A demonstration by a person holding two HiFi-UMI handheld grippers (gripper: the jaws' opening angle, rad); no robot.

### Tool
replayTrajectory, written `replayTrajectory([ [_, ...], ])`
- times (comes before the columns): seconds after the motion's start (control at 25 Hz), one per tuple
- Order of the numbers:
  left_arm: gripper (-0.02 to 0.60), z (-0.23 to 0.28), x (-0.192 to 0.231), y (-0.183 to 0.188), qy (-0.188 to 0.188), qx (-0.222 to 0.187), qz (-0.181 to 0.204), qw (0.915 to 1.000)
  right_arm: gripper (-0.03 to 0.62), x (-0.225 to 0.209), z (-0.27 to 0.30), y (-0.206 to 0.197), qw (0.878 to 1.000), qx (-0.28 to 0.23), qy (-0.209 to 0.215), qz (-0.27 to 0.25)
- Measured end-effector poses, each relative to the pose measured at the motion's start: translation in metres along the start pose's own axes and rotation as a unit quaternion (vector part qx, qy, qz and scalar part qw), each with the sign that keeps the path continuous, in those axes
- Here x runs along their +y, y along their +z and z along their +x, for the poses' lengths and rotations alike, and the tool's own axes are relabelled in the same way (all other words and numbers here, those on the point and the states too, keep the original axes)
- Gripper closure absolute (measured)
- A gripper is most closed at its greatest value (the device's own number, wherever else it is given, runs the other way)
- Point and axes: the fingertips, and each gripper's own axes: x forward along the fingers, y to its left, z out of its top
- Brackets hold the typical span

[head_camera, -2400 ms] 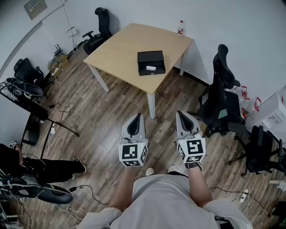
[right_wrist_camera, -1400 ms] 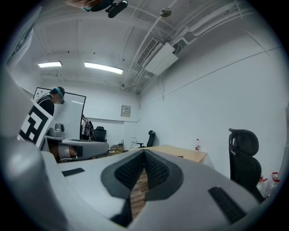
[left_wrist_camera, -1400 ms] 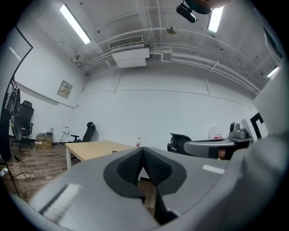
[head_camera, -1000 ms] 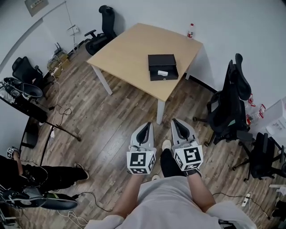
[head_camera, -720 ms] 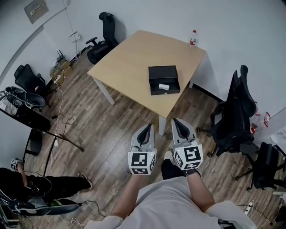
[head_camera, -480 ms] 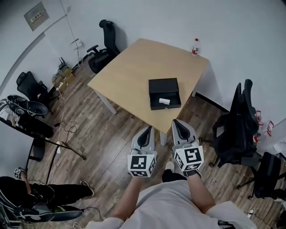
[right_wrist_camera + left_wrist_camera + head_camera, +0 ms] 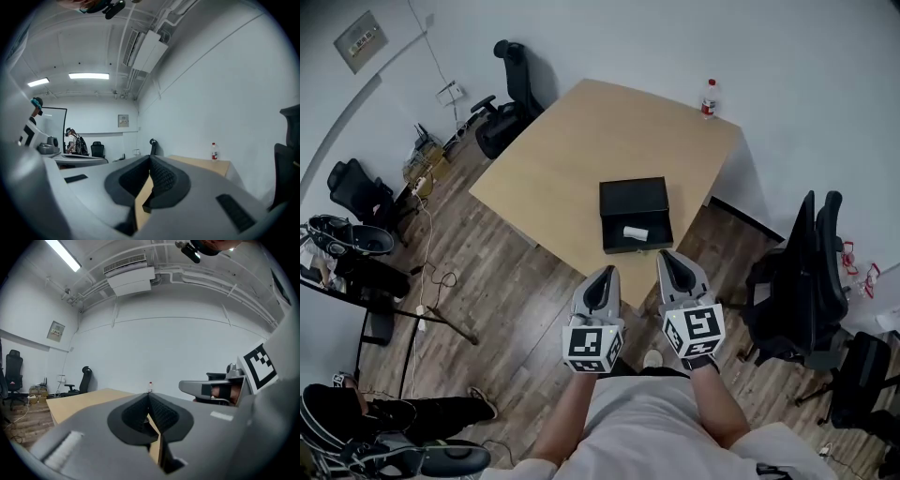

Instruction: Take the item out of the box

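Observation:
An open black box (image 7: 635, 214) lies on the wooden table (image 7: 572, 159) near its front corner, with a small white item (image 7: 636, 232) inside it. My left gripper (image 7: 605, 273) and right gripper (image 7: 667, 256) hang side by side just short of the table's near edge, both shut and holding nothing. In the left gripper view the left gripper (image 7: 149, 395) points level over the tabletop (image 7: 89, 401), jaws together. The right gripper (image 7: 150, 158) in its own view also has its jaws together. The box does not show in either gripper view.
A water bottle (image 7: 709, 97) stands at the table's far corner. Black office chairs sit at the right (image 7: 802, 281) and behind the table (image 7: 511, 89). Cables and gear lie on the wood floor at the left (image 7: 356, 239). A person (image 7: 74, 142) stands far off.
The table and box have drawn much closer in the head view, from well ahead to right in front of both grippers. Both grippers stayed shut and side by side.

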Motion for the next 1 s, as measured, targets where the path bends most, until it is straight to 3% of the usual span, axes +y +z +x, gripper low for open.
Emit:
replayTrajectory([
  [0.36, 0.574, 0.061, 0.038, -0.022, -0.014, 0.007, -0.024, 0.9996, 0.582, -0.025, 0.054, -0.041, 0.999, 0.053, 0.006, 0.004],
  [0.6, 0.574, 0.125, 0.063, -0.022, -0.04, 0.001, -0.006, 0.9992, 0.582, -0.049, 0.111, -0.049, 0.997, 0.073, 0.004, -0.014],
  [1.0, 0.574, 0.191, 0.102, -0.042, -0.074, 0.019, -0.015, 0.997, 0.58, -0.065, 0.183, -0.095, 0.985, 0.164, 0.027, -0.05],
])
